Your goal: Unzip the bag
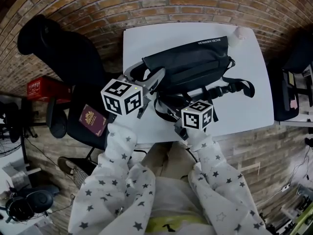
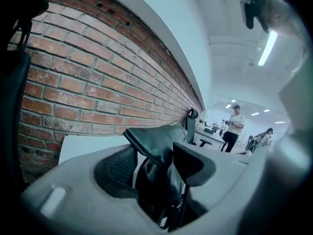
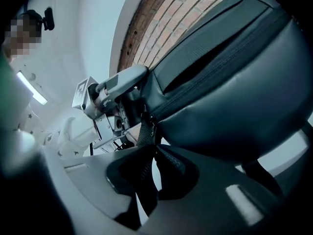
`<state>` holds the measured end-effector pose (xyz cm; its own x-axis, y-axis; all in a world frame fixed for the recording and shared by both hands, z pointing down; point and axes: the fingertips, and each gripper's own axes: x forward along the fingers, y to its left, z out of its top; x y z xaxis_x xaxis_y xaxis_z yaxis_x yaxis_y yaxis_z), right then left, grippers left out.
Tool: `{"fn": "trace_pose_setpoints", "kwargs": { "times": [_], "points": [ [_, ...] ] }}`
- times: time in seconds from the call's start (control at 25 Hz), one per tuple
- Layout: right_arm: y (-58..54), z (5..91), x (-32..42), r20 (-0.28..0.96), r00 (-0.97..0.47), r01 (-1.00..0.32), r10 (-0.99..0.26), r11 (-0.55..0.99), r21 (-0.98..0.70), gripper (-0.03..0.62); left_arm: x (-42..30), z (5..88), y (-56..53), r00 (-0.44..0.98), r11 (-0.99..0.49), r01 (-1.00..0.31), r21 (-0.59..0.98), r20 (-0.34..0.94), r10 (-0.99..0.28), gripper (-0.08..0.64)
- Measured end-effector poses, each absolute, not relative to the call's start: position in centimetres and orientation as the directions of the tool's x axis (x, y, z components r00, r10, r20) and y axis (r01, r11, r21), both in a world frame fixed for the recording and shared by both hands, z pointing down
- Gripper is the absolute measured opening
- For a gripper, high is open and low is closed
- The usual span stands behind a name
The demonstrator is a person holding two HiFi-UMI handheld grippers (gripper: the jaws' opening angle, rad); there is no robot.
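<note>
The black bag (image 1: 188,65) lies lengthwise on the white table (image 1: 146,38) in the upper middle of the head view. Its strap (image 1: 237,86) loops out at the right end toward the table's lower right. A brick wall (image 1: 195,4) fills the top of the frame behind the table.

The left gripper (image 1: 146,78) comes in from the lower left of centre and reaches the bag's left end. In the left gripper view its jaws stand wide, with an upright fold (image 2: 156,155) of the bag's fabric between them. The fold lies against the pad at frame right (image 2: 195,163). Beside the pad at frame left (image 2: 115,173) a thin strip of white table shows, so that pad does not press and the fold is not clamped.

The right gripper (image 1: 173,104) sits at the bag's near edge, just below the centre of the head view. In the right gripper view its jaws are drawn nearly together, and their tips pinch a narrow tab (image 3: 145,133) that hangs from the bag's end at the centre of the frame. From the tab the zip (image 3: 225,72) climbs to the upper right across the bulging side of the bag. A dark slit runs above it, and I cannot tell whether the zip is parted. The left gripper shows grey at the upper left of that view, against the bag's end.

Star-printed sleeves (image 1: 122,180) fill the bottom of the head view. At the left stands a black chair (image 1: 73,58) with a maroon booklet (image 1: 93,119) on its seat, and a red box (image 1: 44,88) is at the far left.
</note>
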<state>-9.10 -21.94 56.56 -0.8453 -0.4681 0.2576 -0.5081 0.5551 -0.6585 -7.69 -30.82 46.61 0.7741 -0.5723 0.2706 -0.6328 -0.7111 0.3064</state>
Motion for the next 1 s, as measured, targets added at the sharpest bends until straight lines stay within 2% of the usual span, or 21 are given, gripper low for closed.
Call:
{"fn": "trace_pose_setpoints", "kwargs": {
  "times": [0.08, 0.44, 1.0],
  "points": [
    [-21.8, 56.4, -9.1, 0.257, -0.849, -0.504, -0.461, 0.564, -0.654, 0.026, -7.6, 46.6, -30.8, 0.775, -0.715, -0.632, 0.299, 0.268, -0.572, 0.227],
    [-20.8, 55.2, -9.3, 0.218, -0.886, -0.442, -0.41, 0.603, -0.664, 0.023, -7.7, 46.6, -30.8, 0.773, -0.725, -0.634, 0.271, 0.252, -0.582, 0.193],
    [-20.5, 52.6, -8.2, 0.152, -0.892, -0.415, -0.427, 0.636, -0.651, 0.021, -7.6, 46.8, -30.4, 0.775, -0.728, -0.632, 0.265, 0.216, -0.594, 0.153]
  ]
}}
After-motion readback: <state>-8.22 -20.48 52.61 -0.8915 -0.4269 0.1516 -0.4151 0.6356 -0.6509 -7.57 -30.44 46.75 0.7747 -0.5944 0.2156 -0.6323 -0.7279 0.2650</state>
